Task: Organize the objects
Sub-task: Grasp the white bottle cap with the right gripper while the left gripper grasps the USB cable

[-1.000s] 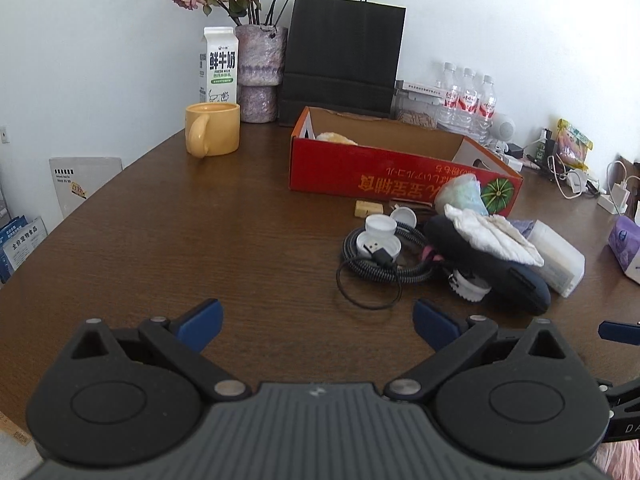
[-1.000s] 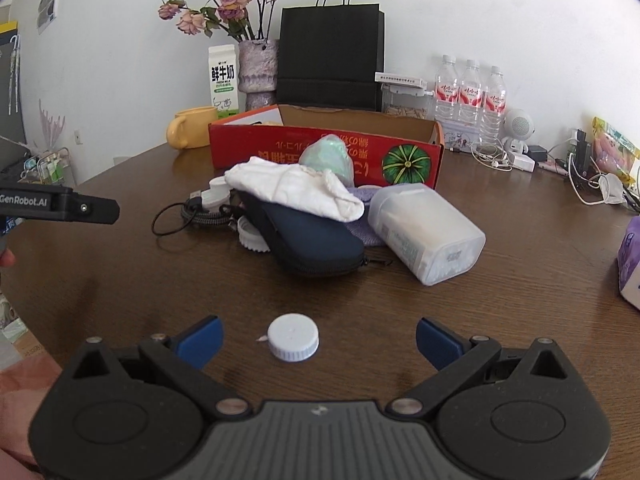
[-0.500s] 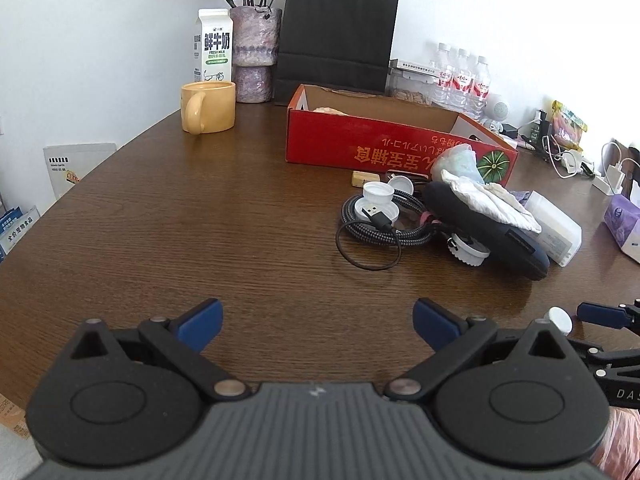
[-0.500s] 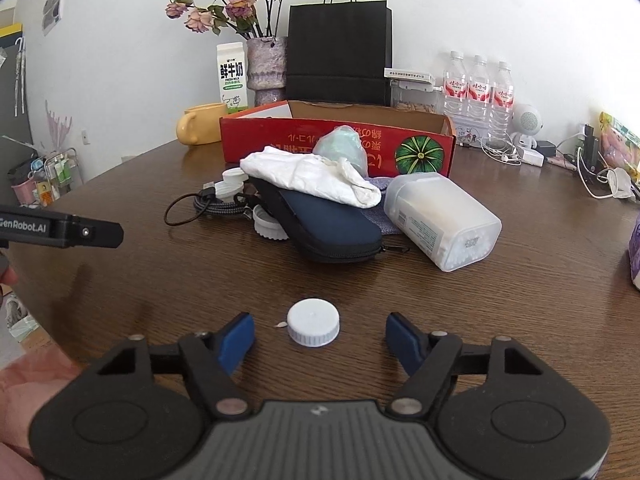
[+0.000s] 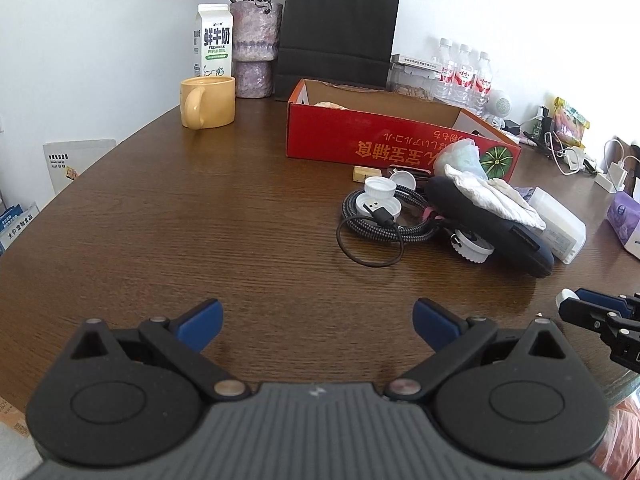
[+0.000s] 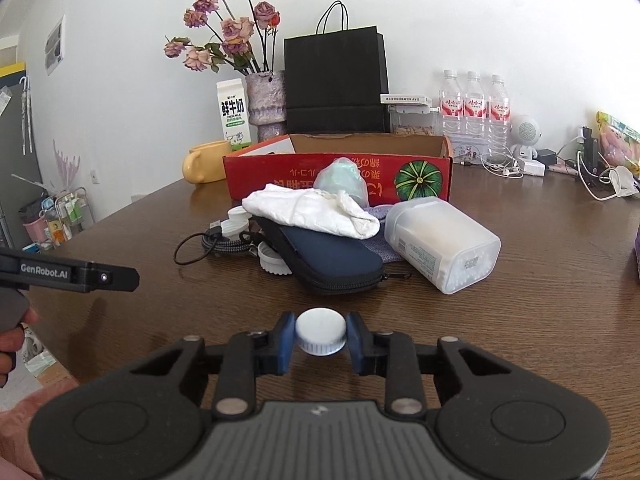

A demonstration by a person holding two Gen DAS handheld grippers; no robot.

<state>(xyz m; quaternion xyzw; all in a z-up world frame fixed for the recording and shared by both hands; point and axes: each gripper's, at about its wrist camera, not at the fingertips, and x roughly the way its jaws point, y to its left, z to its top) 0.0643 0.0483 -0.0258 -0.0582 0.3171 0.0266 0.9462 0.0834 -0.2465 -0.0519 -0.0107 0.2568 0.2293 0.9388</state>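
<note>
A white bottle cap (image 6: 321,330) lies on the brown table near the front edge, and my right gripper (image 6: 320,338) is closing on it, its blue pads touching both sides. In the left wrist view that gripper (image 5: 576,300) shows at the far right with a sliver of the cap. My left gripper (image 5: 318,320) is open over bare wood with nothing between its fingers. Behind lies a pile: a dark blue pouch (image 6: 332,256), a white cloth (image 6: 312,212), a clear swab box (image 6: 440,240), a braided cable (image 5: 384,220) and white lids (image 5: 379,188). Behind the pile stands an open red cardboard box (image 6: 340,168).
A yellow mug (image 5: 208,100), a milk carton (image 5: 214,40), a flower vase (image 5: 254,48) and a black paper bag (image 5: 336,28) stand at the back. Water bottles (image 6: 474,108), chargers and cables crowd the back right. A person's hand (image 6: 12,340) shows at the left edge.
The right gripper's jaws have come together from wide open onto the white cap. The left gripper stays open and has shifted only slightly.
</note>
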